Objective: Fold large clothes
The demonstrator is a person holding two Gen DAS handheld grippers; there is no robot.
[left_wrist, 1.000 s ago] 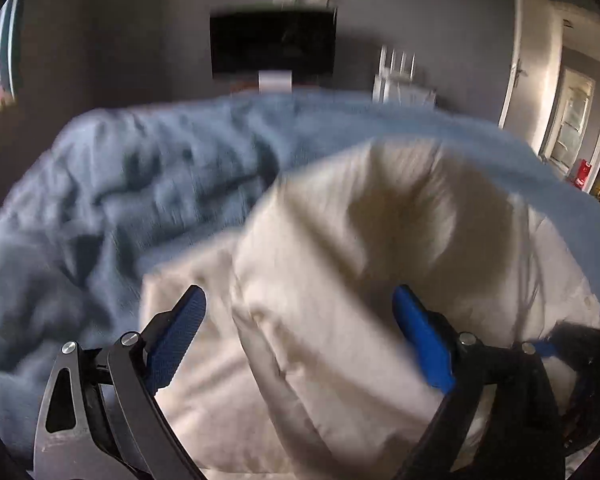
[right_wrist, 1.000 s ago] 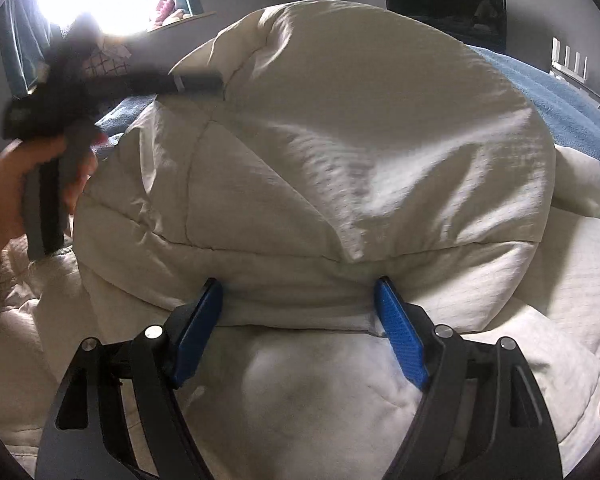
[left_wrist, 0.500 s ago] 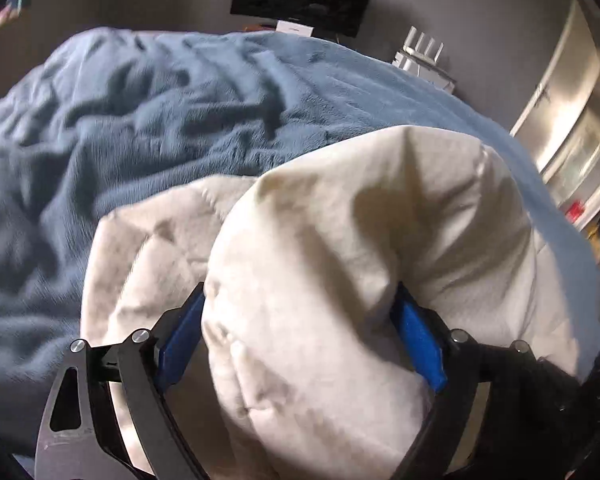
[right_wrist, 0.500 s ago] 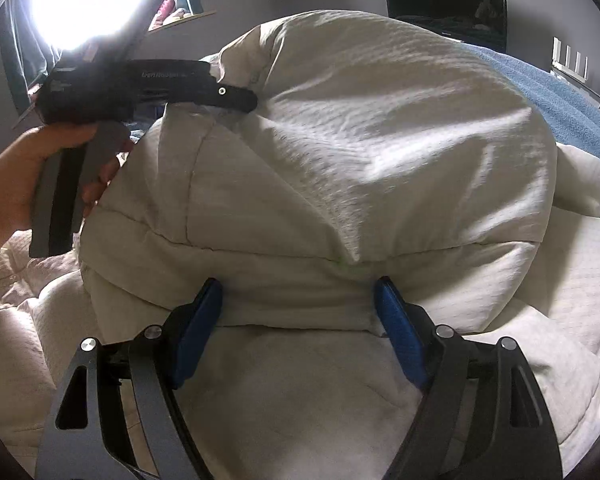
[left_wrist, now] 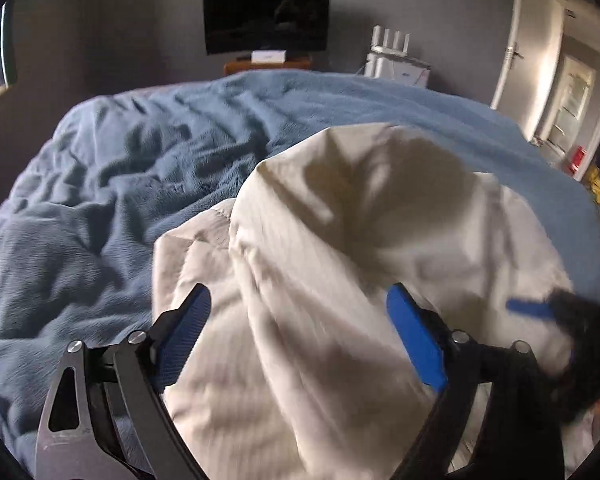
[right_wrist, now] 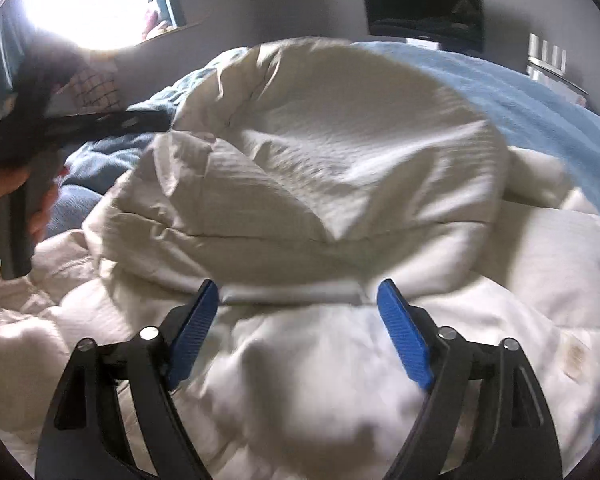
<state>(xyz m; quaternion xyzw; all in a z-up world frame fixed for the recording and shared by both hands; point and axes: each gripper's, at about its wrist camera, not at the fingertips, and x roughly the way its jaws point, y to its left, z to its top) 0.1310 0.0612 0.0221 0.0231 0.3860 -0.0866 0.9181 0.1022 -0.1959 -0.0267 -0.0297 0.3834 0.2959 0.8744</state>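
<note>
My left gripper (left_wrist: 296, 320) now sits back from the quilt (left_wrist: 360, 280) — half a second ago the fold filled its jaws. In the right view it blurs, lower and away from the quilt's (right_wrist: 340, 168) edge.

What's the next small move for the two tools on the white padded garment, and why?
Probably close the right tool on the fold edge between its fingers. Its jaws stand wide open around the white padded garment, which lies bunched on the blue blanket; the left tool is also open, so neither appears to grip.
</note>
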